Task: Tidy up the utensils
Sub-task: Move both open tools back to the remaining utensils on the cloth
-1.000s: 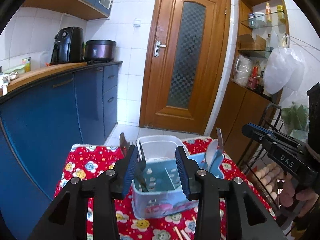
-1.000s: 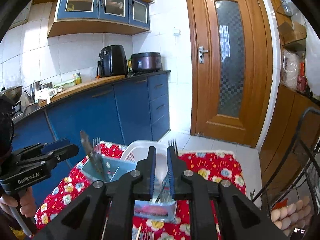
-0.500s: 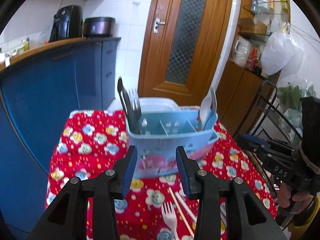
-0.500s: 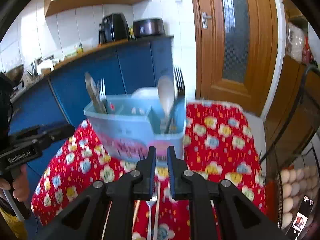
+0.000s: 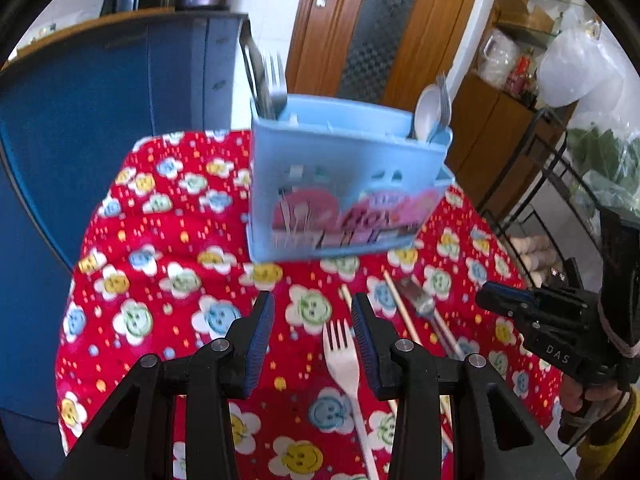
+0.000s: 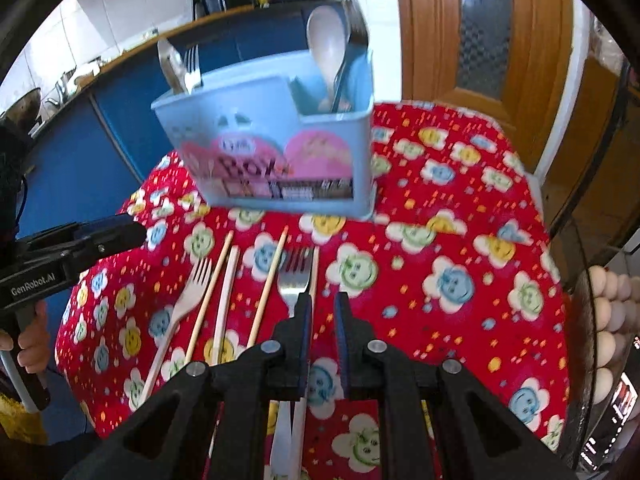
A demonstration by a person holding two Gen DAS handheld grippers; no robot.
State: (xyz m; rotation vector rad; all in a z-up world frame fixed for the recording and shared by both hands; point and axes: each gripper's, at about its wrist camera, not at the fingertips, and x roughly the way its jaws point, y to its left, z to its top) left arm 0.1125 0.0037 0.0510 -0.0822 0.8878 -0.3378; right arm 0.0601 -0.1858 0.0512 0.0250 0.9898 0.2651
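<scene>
A light blue utensil holder (image 5: 344, 192) (image 6: 276, 140) stands on the red flowered tablecloth (image 5: 168, 240) and holds a dark spatula and fork at its left and a white spoon (image 6: 328, 40) and fork at its right. In front of it lie a white plastic fork (image 5: 344, 356) (image 6: 188, 296), a metal fork (image 6: 296, 280) and chopsticks (image 6: 268, 288). My left gripper (image 5: 313, 316) is open and empty, just above the white fork. My right gripper (image 6: 321, 314) is nearly closed and empty, beside the metal fork's head.
Blue kitchen cabinets (image 5: 80, 100) run along the left of the table. A wooden door (image 5: 372, 28) is behind it. A black wire rack (image 5: 560, 184) with eggs (image 6: 604, 320) stands at the right. The table's edges drop off left and right.
Both grippers have dropped lower and pulled back from the holder toward the loose utensils on the cloth. The jaws have kept the same openings.
</scene>
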